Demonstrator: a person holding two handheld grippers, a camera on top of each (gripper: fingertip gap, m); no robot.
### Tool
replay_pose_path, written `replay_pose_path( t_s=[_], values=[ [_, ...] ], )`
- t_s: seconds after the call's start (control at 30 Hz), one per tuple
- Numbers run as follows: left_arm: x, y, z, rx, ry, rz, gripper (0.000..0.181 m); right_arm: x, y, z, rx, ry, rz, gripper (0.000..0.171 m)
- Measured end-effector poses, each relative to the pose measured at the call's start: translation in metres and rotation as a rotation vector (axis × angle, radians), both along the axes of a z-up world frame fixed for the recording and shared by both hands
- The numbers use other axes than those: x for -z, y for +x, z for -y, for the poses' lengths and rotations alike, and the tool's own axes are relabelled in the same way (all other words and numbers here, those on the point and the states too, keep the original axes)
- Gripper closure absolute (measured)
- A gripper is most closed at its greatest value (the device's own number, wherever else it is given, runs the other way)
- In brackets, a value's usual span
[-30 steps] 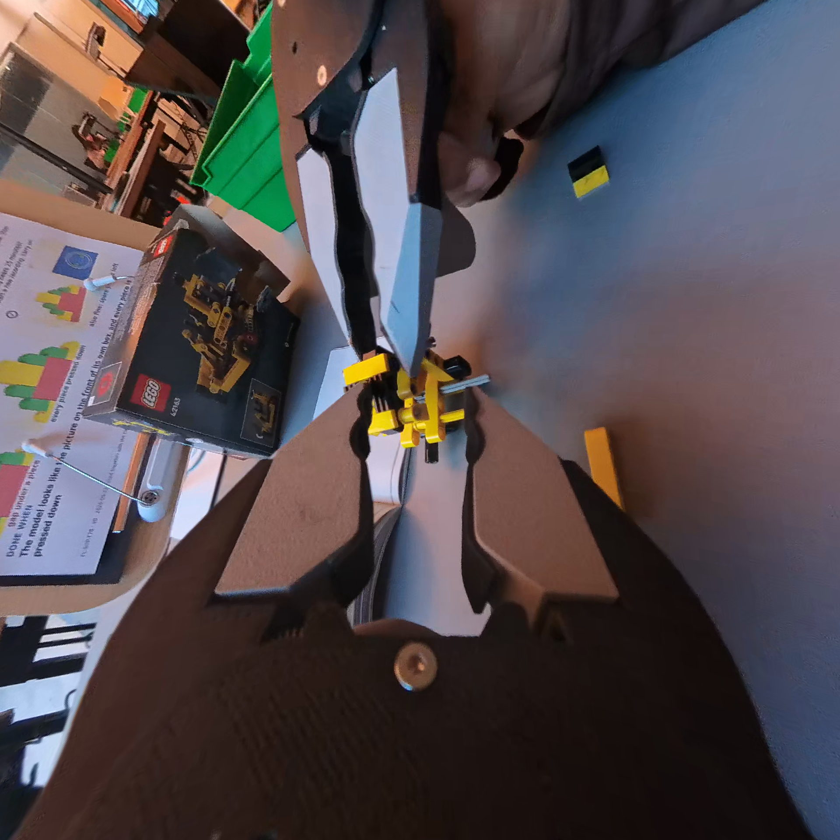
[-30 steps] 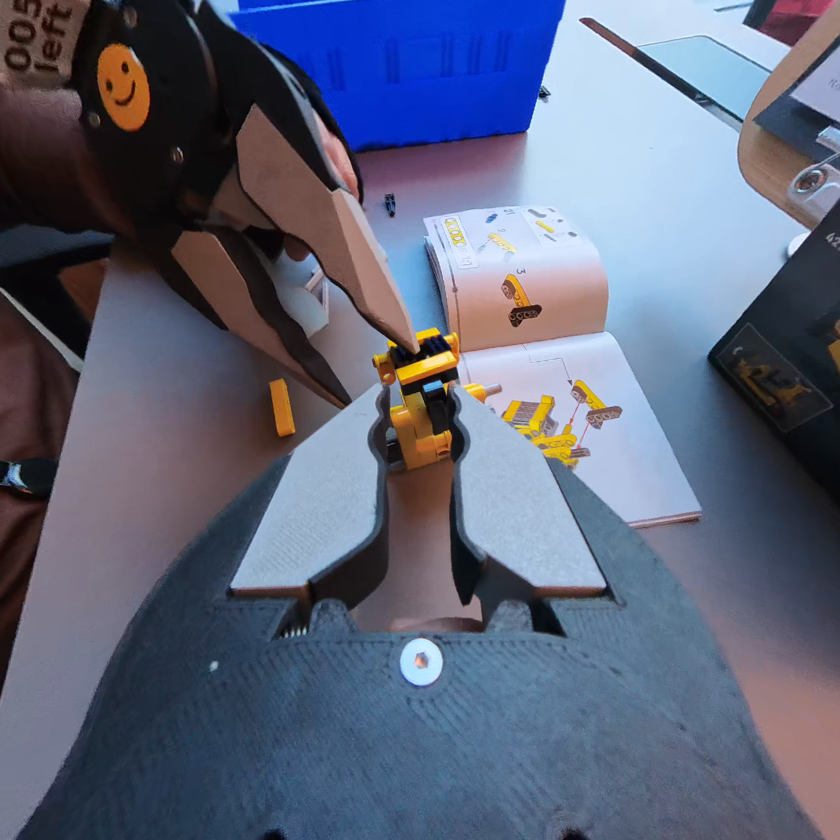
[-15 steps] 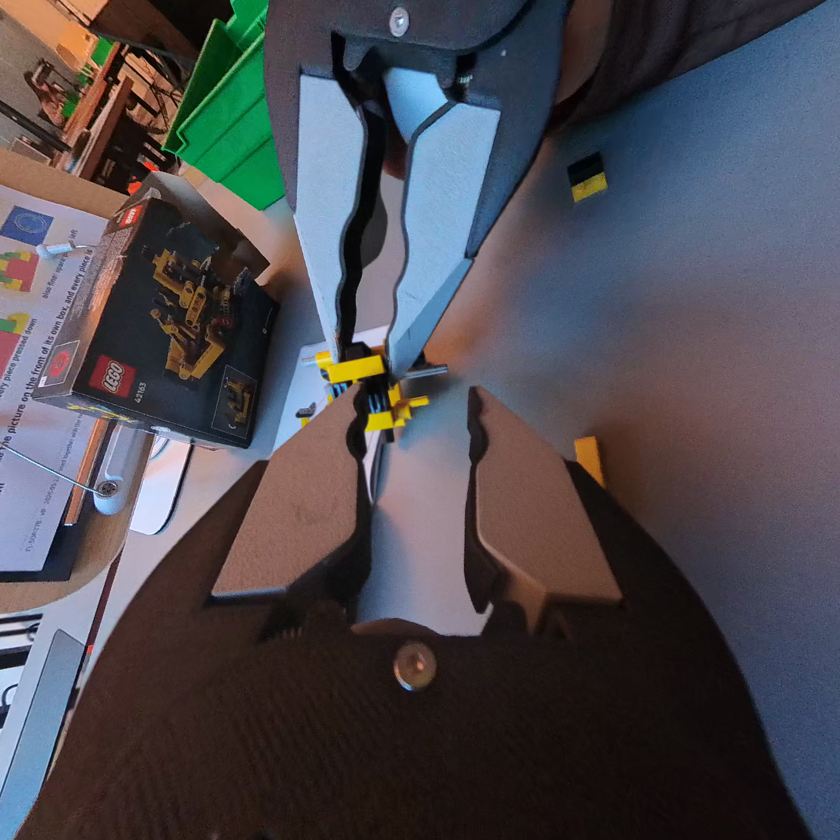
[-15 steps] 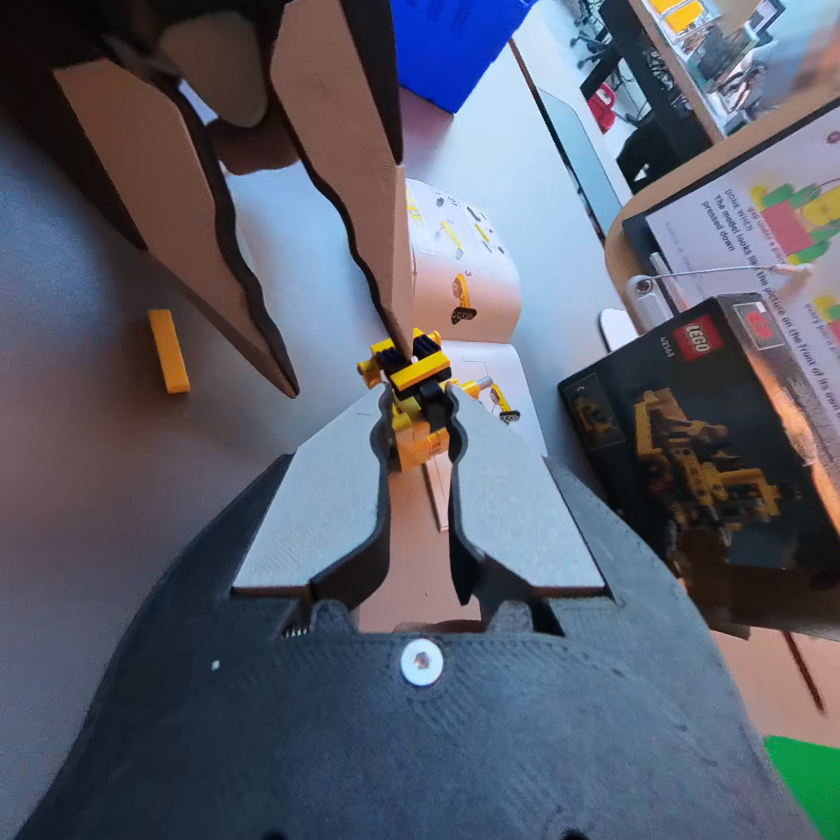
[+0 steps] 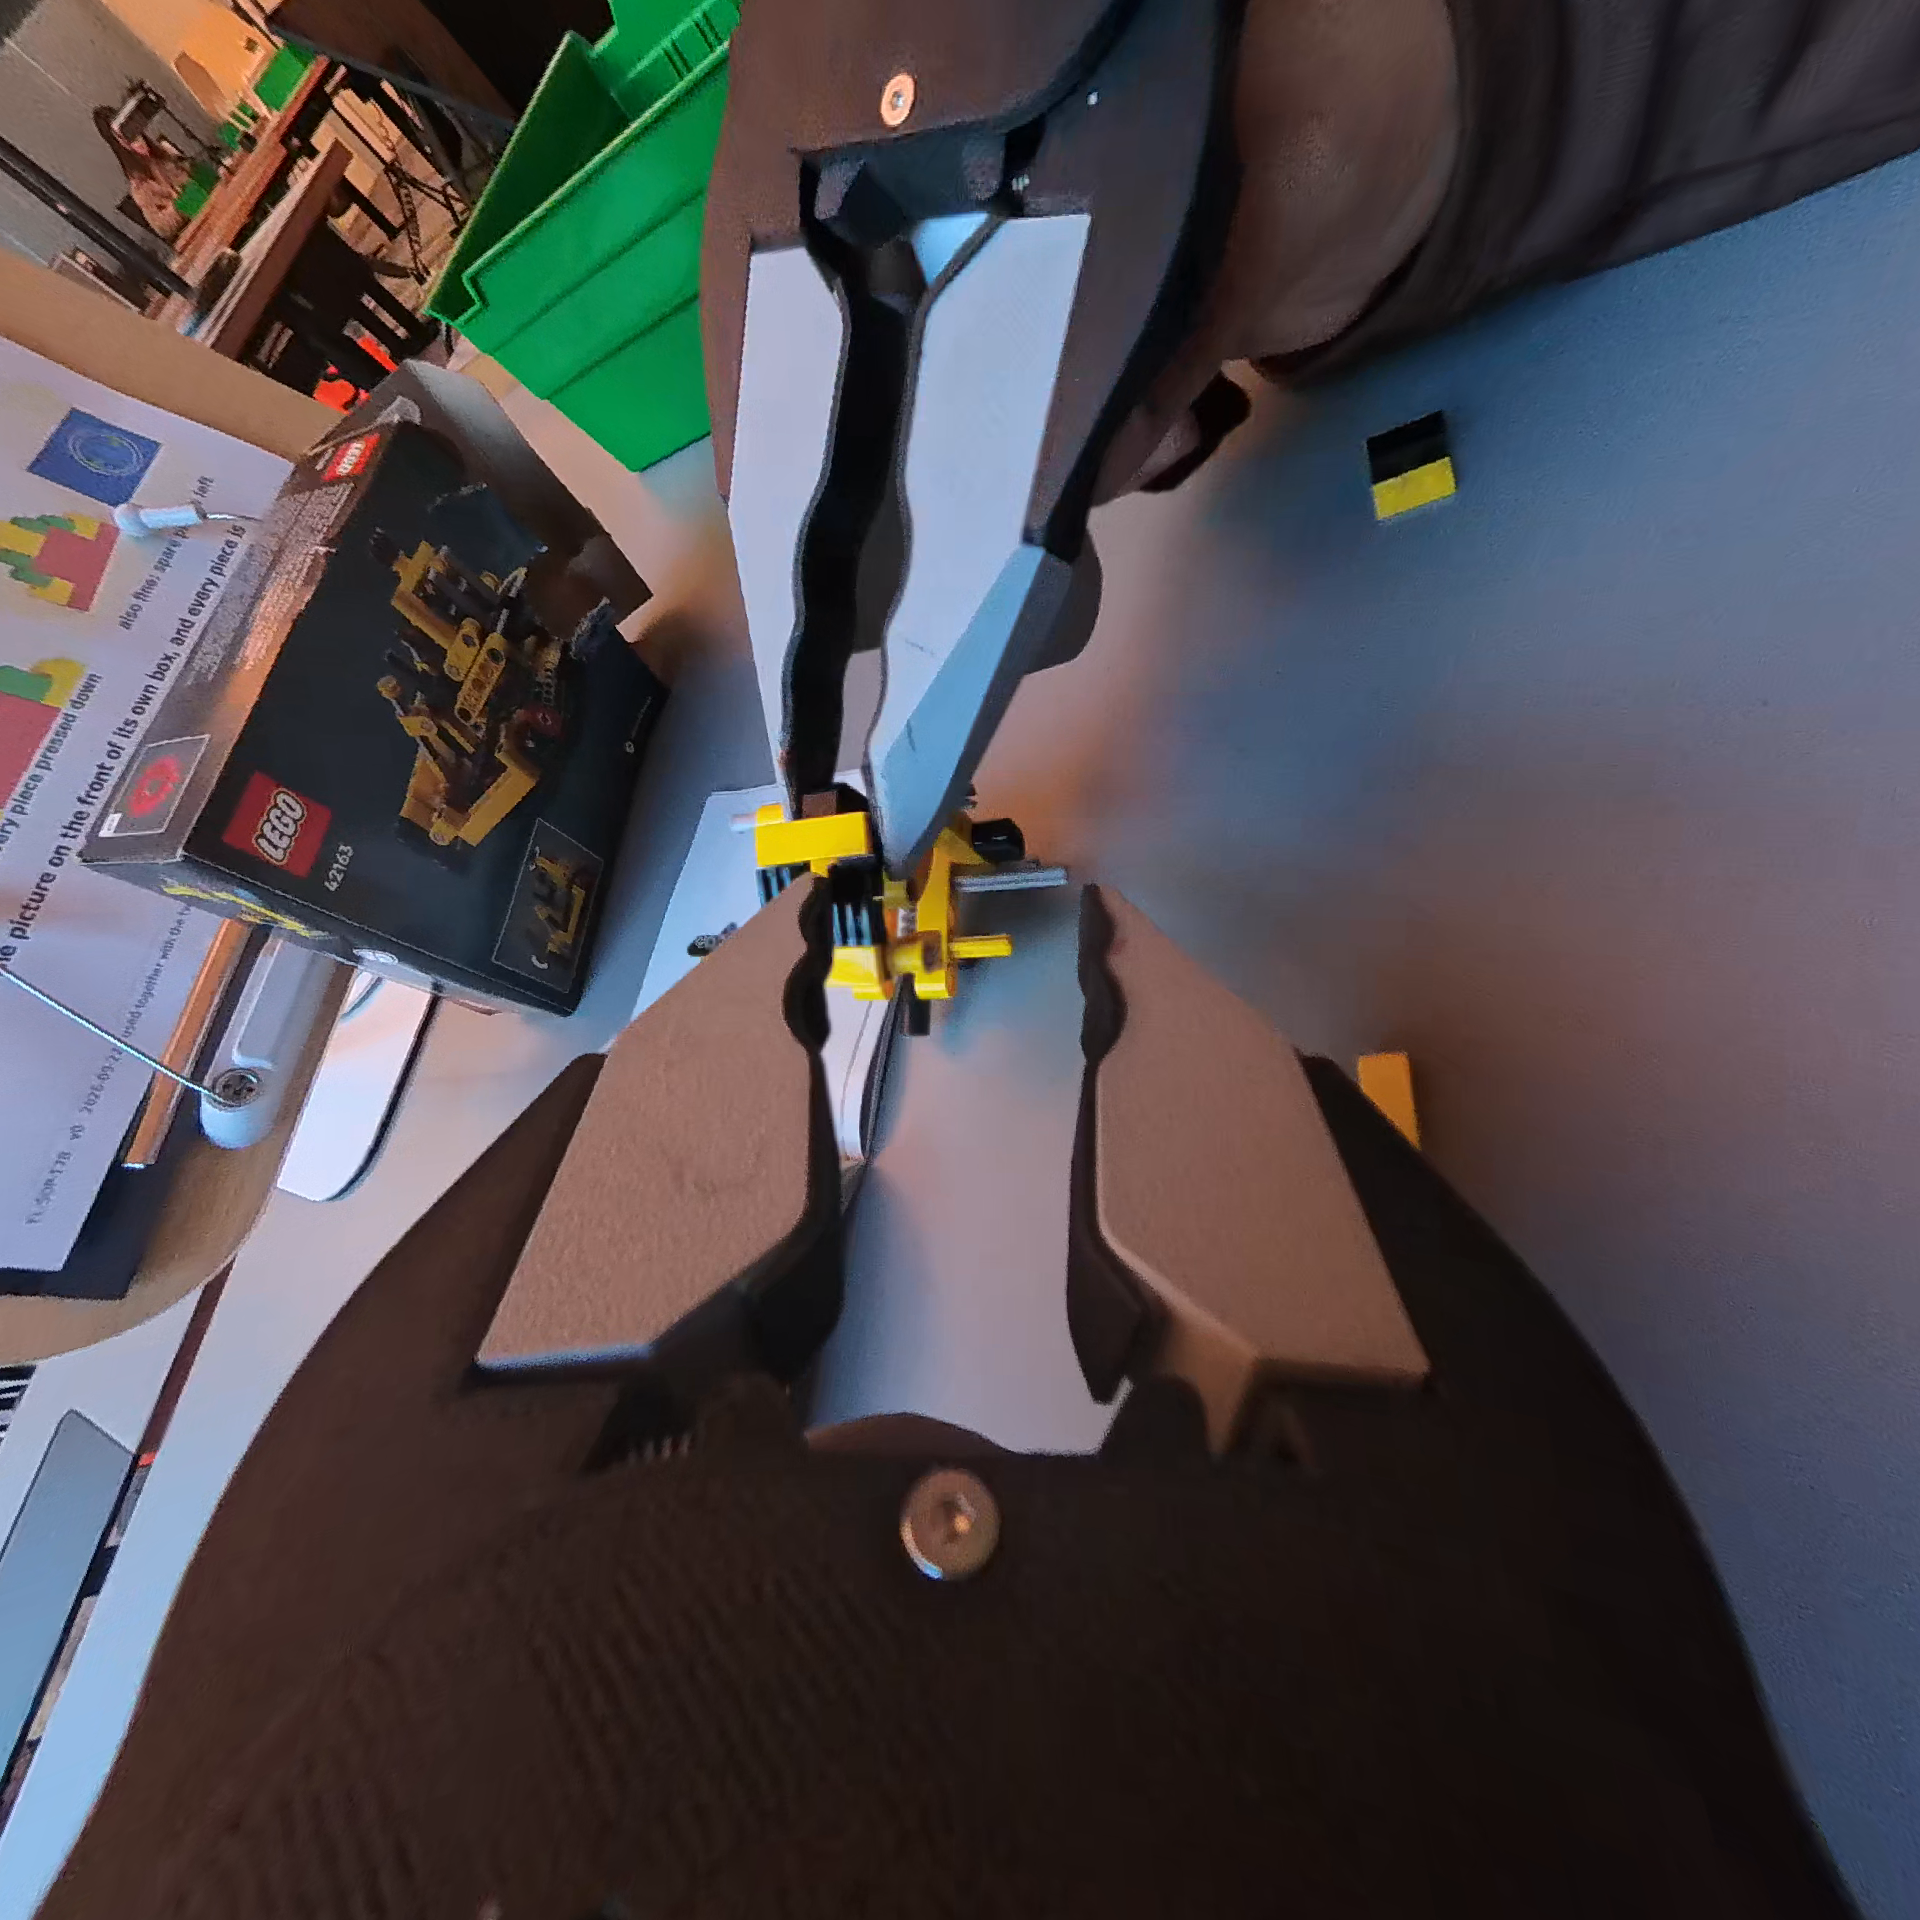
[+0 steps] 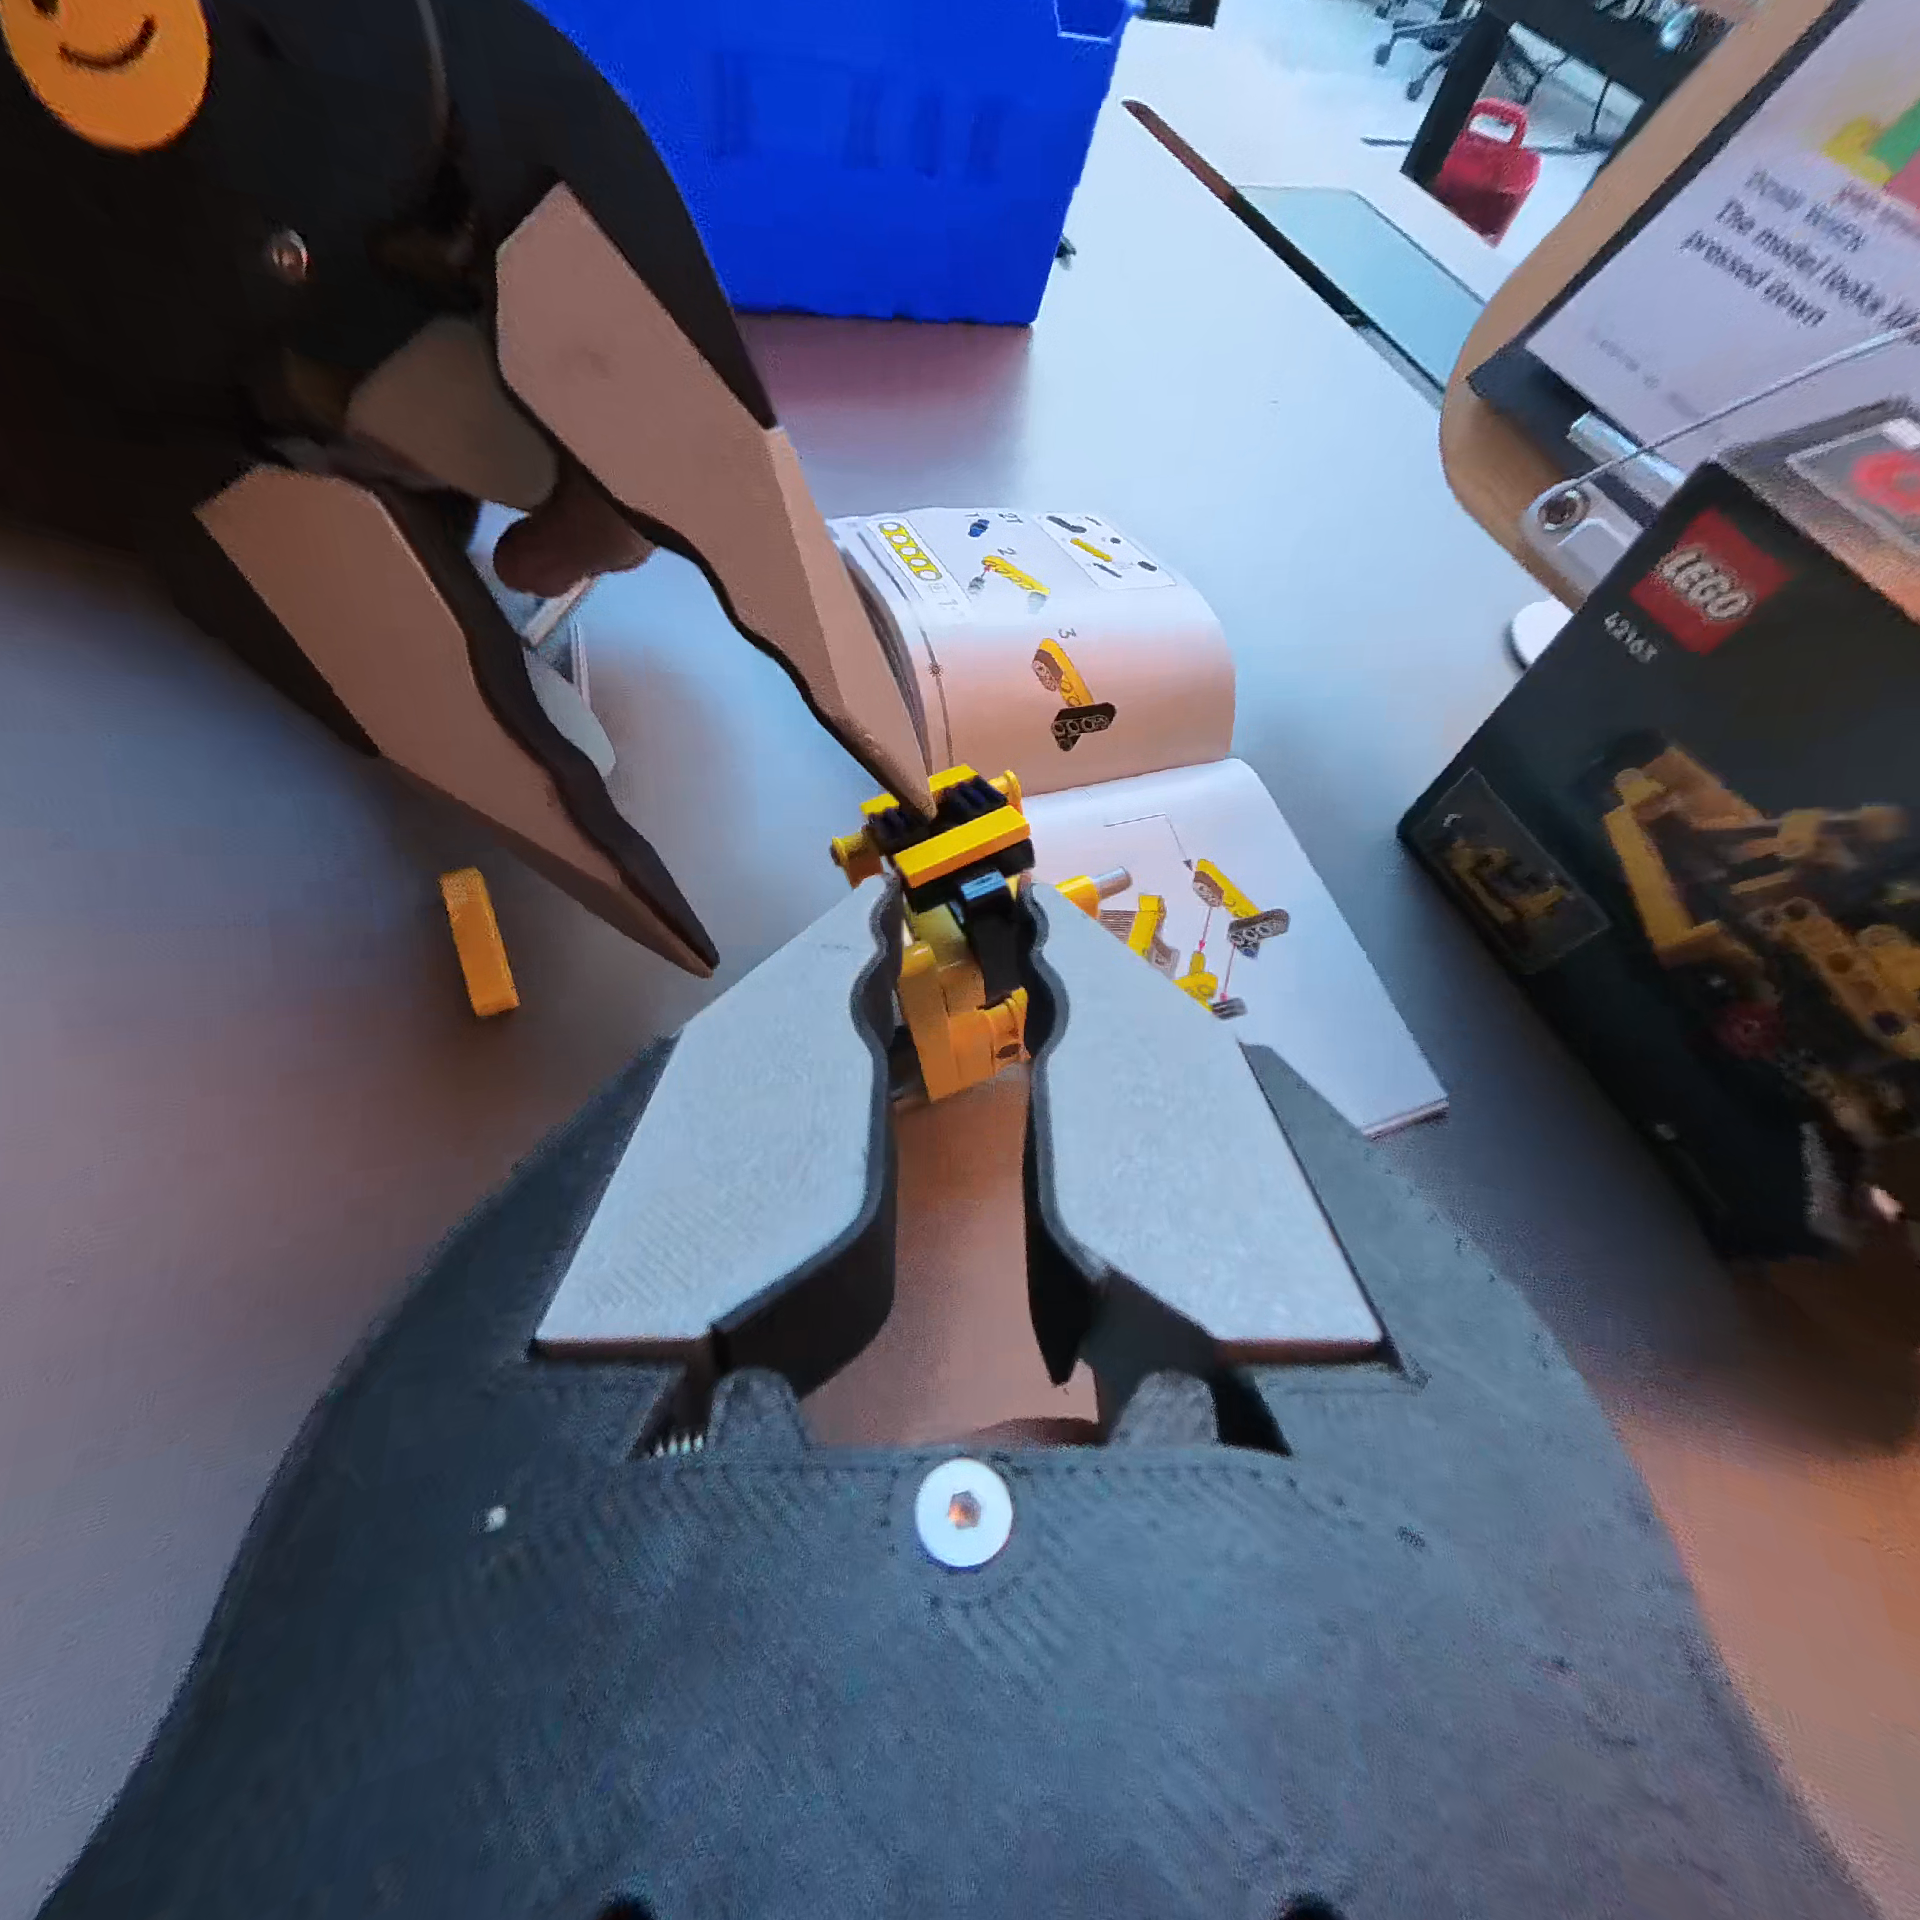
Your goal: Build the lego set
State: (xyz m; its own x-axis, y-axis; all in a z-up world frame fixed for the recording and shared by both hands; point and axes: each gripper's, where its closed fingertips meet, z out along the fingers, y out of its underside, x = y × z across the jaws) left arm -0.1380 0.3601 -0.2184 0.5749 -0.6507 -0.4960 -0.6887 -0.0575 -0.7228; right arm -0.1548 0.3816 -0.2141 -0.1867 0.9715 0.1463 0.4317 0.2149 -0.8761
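Observation:
A small yellow and black lego model [image 6: 961, 987] is held off the grey table [image 6: 260, 1039] between the fingers of my right gripper [image 6: 961, 904], which is shut on it. My left gripper [image 6: 810, 883] comes in from the upper left with its jaws open and empty. One of its fingertips [image 6: 914, 795] rests on the black piece on top of the model. In the left wrist view the model [image 5: 894, 925] sits by the left finger of my left gripper [image 5: 948, 914], and the right gripper [image 5: 862, 831] reaches down from above.
An open instruction booklet [image 6: 1143, 665] lies behind the model. The set's black box [image 6: 1714, 883] stands at the right. A yellow flat piece [image 6: 478, 940] and a black and yellow brick [image 5: 1410, 464] lie loose on the table. A blue bin [image 6: 883, 156] and green bins [image 5: 592, 229] stand at the edges. The grippers are tip to tip, or close to it. About 7 centimetres separates my left fingertips from the yellow flat piece [image 6: 478, 940].
Both grippers have tilted and turned together with the model. The left fingertip stays on the model's top and the right gripper keeps its hold.

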Motion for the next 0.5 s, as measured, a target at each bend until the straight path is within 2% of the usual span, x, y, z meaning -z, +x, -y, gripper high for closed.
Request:
replay_pose_path(
  t_s=[0.2,0.5],
  values=[
    [0.0007,0.0001,-0.0020,-0.014,0.011,-0.023,0.133,0.0000,-0.0010,-0.0022,-0.003,-0.094,-0.007,0.153],
    [-0.0068,-0.0033,-0.0017,-0.020,-0.008,0.067,0.135,0.0010,-0.0013,-0.0045,-0.007,-0.145,-0.009,0.153]
  ],
)
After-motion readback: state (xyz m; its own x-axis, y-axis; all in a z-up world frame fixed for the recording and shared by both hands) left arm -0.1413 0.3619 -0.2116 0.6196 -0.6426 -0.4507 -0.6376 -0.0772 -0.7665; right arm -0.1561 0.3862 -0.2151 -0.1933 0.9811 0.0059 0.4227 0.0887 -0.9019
